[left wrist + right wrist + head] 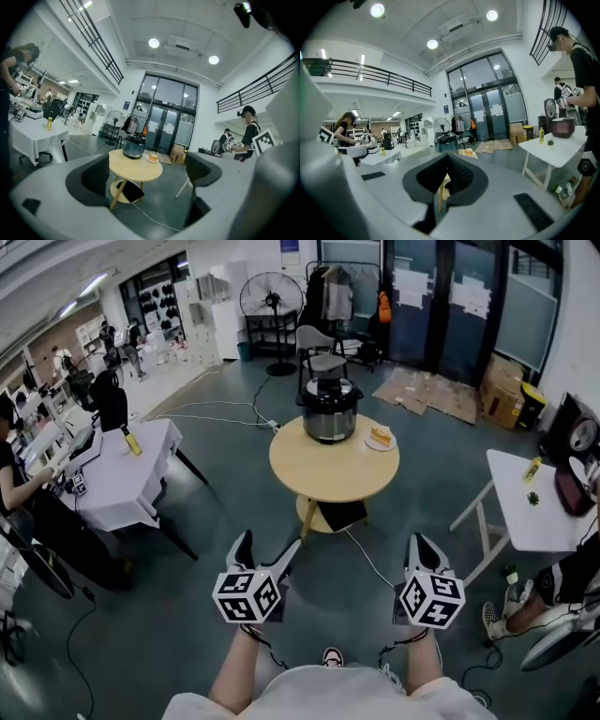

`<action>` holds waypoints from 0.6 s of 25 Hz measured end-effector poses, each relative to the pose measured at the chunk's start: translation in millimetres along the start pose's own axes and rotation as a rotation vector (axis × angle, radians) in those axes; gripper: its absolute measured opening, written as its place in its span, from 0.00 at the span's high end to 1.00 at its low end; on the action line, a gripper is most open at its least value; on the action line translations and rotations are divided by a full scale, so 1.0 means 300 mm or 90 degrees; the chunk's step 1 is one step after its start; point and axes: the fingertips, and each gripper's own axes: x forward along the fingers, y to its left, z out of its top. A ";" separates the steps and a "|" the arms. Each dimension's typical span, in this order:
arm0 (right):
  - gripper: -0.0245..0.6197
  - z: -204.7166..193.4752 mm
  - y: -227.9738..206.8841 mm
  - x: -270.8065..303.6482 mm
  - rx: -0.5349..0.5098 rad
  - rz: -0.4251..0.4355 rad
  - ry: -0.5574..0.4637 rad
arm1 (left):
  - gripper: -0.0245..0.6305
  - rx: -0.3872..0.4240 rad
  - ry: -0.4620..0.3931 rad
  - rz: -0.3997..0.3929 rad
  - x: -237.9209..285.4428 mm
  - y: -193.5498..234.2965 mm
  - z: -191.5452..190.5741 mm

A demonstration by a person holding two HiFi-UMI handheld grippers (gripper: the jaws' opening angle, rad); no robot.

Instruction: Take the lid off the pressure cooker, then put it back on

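Observation:
The pressure cooker [329, 412], silver with a black lid [328, 387] on it, stands at the far side of a round wooden table [328, 474]. Both grippers hover well short of the table, over the floor. My left gripper [270, 542] is open, its fingers spread with nothing between them; in the left gripper view the cooker [133, 146] and table show between the jaws of my left gripper [150, 176]. My right gripper [418, 542] is shut on nothing. In the right gripper view the cooker [446, 142] shows far off above the closed jaws of my right gripper [447, 176].
A plate with a cake slice [380, 438] sits on the table beside the cooker. A cable [370, 559] runs across the floor from under the table. White tables [122, 479] [530, 507] with seated people flank the room. A chair [319, 360] and a fan [270, 298] stand behind.

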 end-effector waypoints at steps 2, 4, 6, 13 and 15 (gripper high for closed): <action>0.96 0.014 -0.025 0.070 0.000 0.003 0.002 | 0.20 0.001 0.001 0.004 0.070 0.010 0.008; 0.96 0.021 -0.055 0.137 0.000 0.005 0.006 | 0.20 -0.003 0.000 0.010 0.139 0.020 0.012; 0.96 0.024 -0.085 0.206 -0.001 0.008 0.009 | 0.20 -0.005 0.000 0.013 0.210 0.030 0.012; 0.96 0.041 -0.155 0.408 -0.002 0.024 0.019 | 0.20 -0.011 0.002 0.036 0.407 0.081 0.020; 0.96 0.043 -0.171 0.444 0.005 0.021 0.017 | 0.20 -0.009 0.007 0.040 0.441 0.085 0.018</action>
